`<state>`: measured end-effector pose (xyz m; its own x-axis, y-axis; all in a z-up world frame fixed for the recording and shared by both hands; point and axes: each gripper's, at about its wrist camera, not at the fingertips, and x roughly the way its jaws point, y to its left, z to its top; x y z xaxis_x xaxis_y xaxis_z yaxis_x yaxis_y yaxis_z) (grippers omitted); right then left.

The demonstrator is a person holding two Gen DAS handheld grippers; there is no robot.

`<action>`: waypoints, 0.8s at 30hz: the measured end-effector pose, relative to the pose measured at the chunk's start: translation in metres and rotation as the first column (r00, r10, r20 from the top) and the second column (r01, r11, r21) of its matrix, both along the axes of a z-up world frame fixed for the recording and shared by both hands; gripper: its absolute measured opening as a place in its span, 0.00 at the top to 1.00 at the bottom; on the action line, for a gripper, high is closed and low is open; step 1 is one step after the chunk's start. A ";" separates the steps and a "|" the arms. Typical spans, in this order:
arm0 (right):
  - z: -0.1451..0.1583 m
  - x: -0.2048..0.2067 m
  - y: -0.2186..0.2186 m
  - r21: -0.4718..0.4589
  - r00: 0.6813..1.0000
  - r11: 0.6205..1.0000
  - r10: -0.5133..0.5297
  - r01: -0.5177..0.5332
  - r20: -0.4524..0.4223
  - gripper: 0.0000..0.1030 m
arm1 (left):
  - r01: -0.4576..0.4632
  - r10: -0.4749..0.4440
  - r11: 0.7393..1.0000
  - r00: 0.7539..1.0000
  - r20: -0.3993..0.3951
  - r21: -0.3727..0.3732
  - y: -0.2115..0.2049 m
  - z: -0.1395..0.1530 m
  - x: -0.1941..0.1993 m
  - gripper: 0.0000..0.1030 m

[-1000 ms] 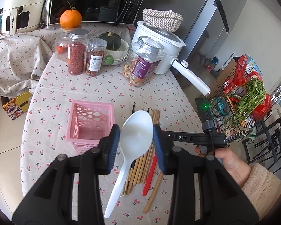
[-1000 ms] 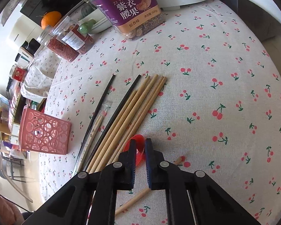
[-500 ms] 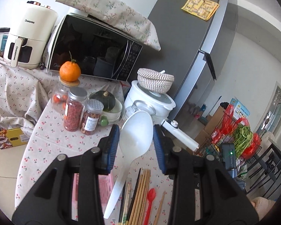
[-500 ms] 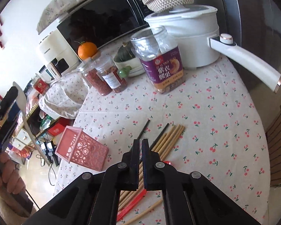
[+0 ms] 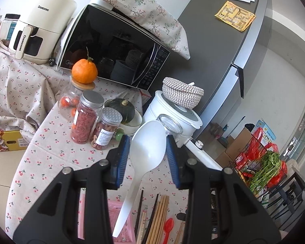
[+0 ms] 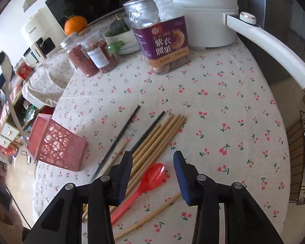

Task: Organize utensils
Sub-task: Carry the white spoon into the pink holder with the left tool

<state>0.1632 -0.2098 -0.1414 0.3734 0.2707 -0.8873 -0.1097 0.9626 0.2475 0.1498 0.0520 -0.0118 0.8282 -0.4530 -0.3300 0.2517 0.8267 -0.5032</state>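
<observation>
My left gripper (image 5: 148,152) is shut on the bowl of a white spoon (image 5: 130,199), whose handle hangs down over the pink basket (image 5: 113,209). The right wrist view shows that spoon (image 6: 10,93) at the far left, above the tilted pink basket (image 6: 57,148). My right gripper (image 6: 152,162) hovers over the table with its jaws opening and nothing pressed between them. A red spoon (image 6: 152,177) lies on the cloth just below it. Several wooden chopsticks (image 6: 162,134) and black chopsticks (image 6: 124,130) lie beside the red spoon.
At the back stand a cashew jar (image 6: 162,40), two red-filled jars (image 6: 91,55), a white pot (image 6: 203,10) with a long handle (image 6: 270,46), a microwave (image 5: 116,46) and an air fryer (image 5: 40,26). A wire rack (image 5: 262,162) with greens is off the table's right.
My left gripper tilted up with the white spoon, so its view swung from the table to the appliances. My right gripper rose off the table shut, then opened.
</observation>
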 end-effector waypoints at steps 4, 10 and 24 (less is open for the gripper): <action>-0.028 0.005 0.007 -0.052 0.998 0.998 0.035 -0.037 -0.053 0.58 | 0.027 -0.027 1.000 1.000 -0.010 -0.016 -0.001 0.002 -0.007 0.63; -0.037 0.004 -0.003 0.036 1.000 0.999 0.024 -0.023 -0.020 0.69 | 0.028 -0.029 0.999 0.999 -0.022 -0.023 0.003 0.001 -0.012 0.63; -0.029 -0.007 -0.015 0.155 0.997 0.986 0.070 -0.064 -0.032 0.95 | -0.004 0.003 0.999 1.000 -0.009 -0.037 0.015 0.005 -0.020 0.63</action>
